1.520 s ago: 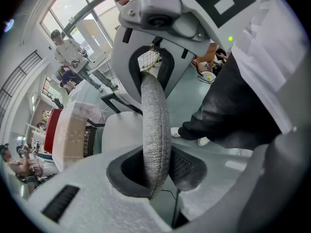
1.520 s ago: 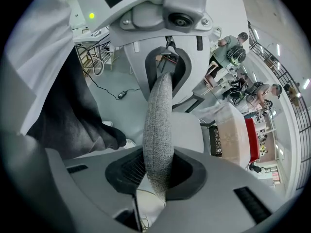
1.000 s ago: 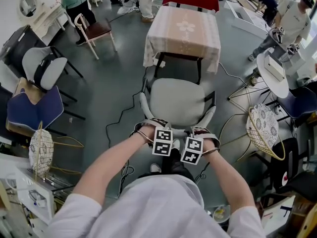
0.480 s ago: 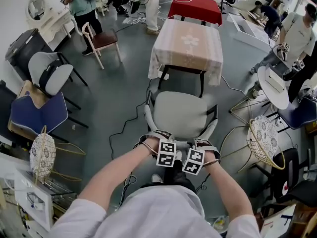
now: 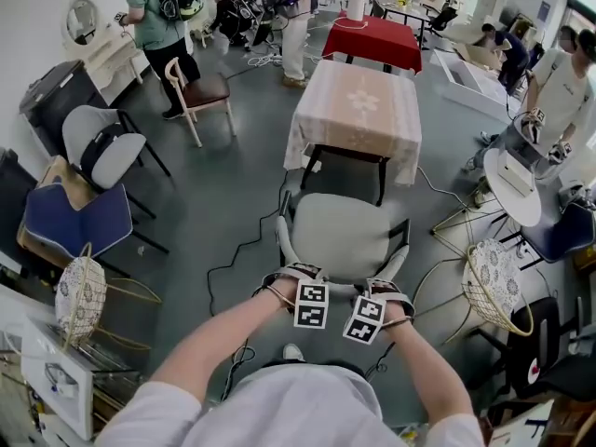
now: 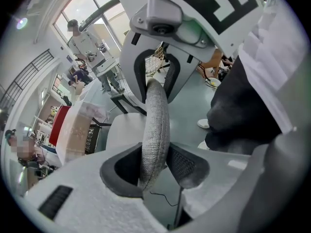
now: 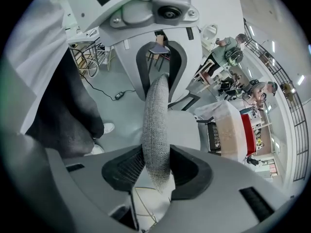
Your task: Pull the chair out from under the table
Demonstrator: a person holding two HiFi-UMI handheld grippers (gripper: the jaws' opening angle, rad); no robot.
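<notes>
Around the backrest (image 6: pixel 155 115), left gripper (image 6: pixel 154 167) and right gripper (image 7: pixel 156 167) jaws just opened.

In the head view, the chair (image 5: pixel 346 236) hides its legs under its own seat, and the far legs of the table (image 5: pixel 358 110) are behind its cloth. The top edge crops a standing person (image 5: pixel 296 35).
</notes>
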